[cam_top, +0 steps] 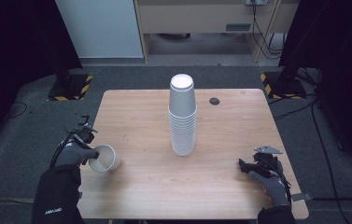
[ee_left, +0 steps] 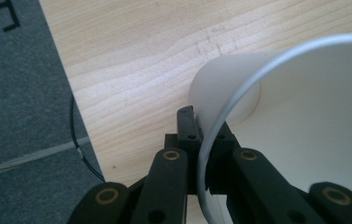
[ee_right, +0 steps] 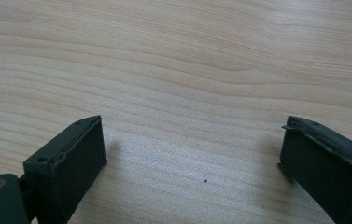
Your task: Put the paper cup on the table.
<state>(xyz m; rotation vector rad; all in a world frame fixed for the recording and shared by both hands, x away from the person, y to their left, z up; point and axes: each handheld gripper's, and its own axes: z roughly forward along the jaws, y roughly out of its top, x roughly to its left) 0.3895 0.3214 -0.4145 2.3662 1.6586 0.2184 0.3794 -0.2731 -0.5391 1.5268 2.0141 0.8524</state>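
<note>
My left gripper has its jaws pinched on the paper cup rim, nothing inside it; right gripper gapes wide over bare table.

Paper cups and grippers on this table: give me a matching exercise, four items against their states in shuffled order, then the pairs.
Items:
1. single paper cup
2. cup stack
3. left gripper
4. right gripper

States:
A. jaws wide apart over bare wood, nothing between them
B. upside down, near the middle of the table
C. tipped on its side at the table's left edge, open mouth toward the gripper that holds it
D. jaws pinched shut on a cup's wall at the rim, one inside and one outside

Pairs: 1-C, 2-B, 3-D, 4-A
</note>
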